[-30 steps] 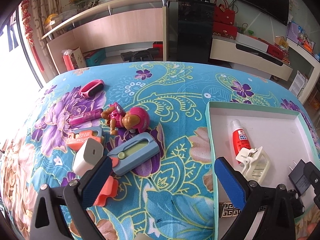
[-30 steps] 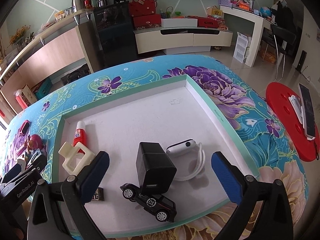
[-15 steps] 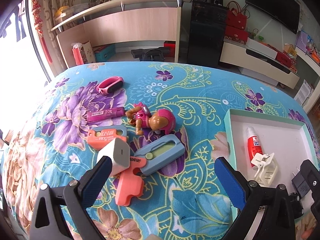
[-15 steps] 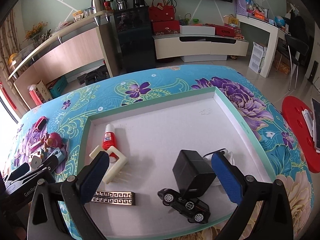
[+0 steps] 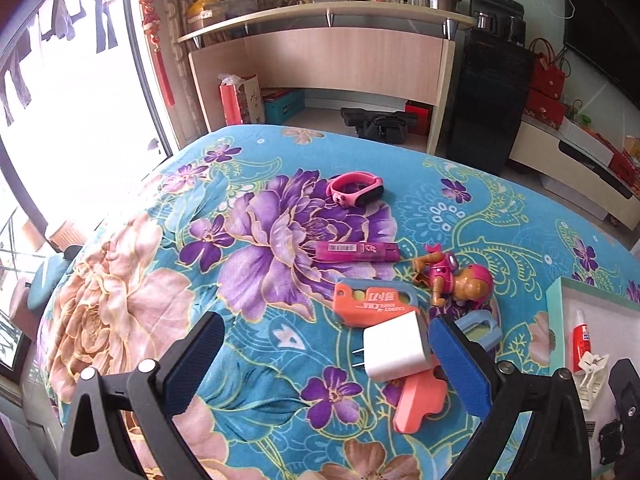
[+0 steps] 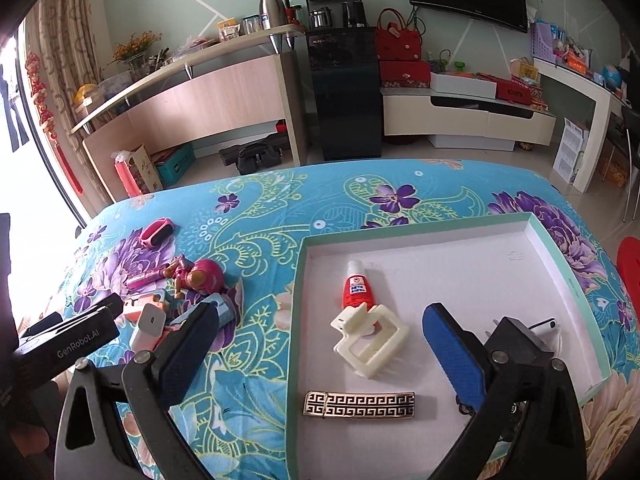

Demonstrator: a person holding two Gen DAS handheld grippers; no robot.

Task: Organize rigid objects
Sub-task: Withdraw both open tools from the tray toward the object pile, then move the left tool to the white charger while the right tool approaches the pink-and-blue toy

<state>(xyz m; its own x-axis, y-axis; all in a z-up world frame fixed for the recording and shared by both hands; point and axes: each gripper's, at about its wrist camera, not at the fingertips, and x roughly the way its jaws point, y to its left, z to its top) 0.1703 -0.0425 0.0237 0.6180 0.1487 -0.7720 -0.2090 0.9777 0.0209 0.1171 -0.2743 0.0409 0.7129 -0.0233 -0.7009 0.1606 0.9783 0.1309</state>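
Floral turquoise cloth (image 5: pixel 256 320) covers the surface; sideboard and window behind.

Left hand-held gripper (image 5: pixel 324 360): jaws wide apart, nothing held, low centre of the left view. White charger plug (image 5: pixel 394 346) lies just inside its right finger, resting on a pink card-shaped piece (image 5: pixel 420 404). Above: orange utility knife (image 5: pixel 374 306), magenta tube (image 5: pixel 356 251), pink smartwatch (image 5: pixel 354 189), pink toy pup (image 5: pixel 456 282) to the right.

Right hand-held gripper (image 6: pixel 320 344): jaws wide apart, empty, over the white tray (image 6: pixel 568 280), lower right of its view. Tray holds red glue bottle (image 6: pixel 357 286), cream hair claw (image 6: pixel 370 340), gold-black patterned clip (image 6: pixel 360 404), black adapter (image 6: pixel 518 340) partly hidden.
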